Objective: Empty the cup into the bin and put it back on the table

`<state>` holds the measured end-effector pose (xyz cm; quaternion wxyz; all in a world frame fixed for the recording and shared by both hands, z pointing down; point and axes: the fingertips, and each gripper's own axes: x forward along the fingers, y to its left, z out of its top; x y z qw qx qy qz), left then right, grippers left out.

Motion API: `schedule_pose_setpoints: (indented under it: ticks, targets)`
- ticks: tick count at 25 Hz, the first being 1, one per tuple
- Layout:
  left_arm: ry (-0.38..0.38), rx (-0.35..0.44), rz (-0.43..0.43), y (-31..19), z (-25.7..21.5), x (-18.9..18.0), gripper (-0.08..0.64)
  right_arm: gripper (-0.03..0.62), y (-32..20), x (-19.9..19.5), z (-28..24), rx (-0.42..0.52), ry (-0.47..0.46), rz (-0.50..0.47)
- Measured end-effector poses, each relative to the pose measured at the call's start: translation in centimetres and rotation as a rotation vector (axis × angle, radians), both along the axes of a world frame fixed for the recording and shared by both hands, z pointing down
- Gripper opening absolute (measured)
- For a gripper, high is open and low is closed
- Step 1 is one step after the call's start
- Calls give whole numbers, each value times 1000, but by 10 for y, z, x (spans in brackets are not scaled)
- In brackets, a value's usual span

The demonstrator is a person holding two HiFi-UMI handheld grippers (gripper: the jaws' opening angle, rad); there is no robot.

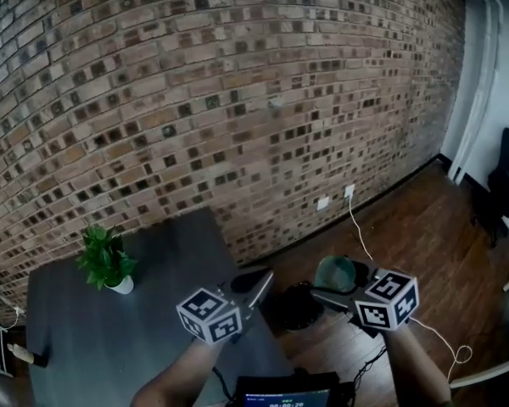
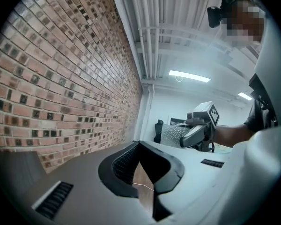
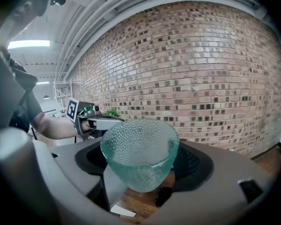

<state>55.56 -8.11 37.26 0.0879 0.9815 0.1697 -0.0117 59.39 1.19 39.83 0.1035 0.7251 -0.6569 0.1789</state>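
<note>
Head view: cup [image 1: 334, 271] is off the table [image 1: 93, 346], held over the wood floor just beside what looks like the dark bin [image 1: 295, 308]. Right gripper [image 1: 339, 285] is clamped on the cup's sides; right gripper view shows nothing visible inside it, so emptying is likely done or underway, can't tell which. Putting it back on the table is left. Left gripper [image 1: 253, 287] hangs near the table edge, jaws apart, nothing between. Both forearms reach forward, low.
</note>
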Motion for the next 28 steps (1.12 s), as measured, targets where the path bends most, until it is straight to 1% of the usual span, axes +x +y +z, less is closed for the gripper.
schedule_pose_setpoints:
  ticks: [3, 9, 15, 19, 22, 28]
  targets:
    - [-3, 2, -27, -3, -2, 21, -9, 399, -4, 27, -6, 5, 0, -15]
    - [-1, -4, -73, -8, -1, 57, -9, 399, -7, 77, 2, -24, -11, -34]
    - [-18, 1, -113, -6, 5, 83, -9, 398, -7, 119, 15, -77, 37, -59]
    - [-26, 4, -133, -5, 5, 91, -9, 397, -13, 136, 23, -113, 68, -83]
    - [-29, -8, -136, -8, 7, 90, -9, 397, -21, 145, 30, -148, 102, -91]
    - [-36, -17, -130, -22, 9, 88, -9, 397, -33, 162, 31, -202, 137, -66]
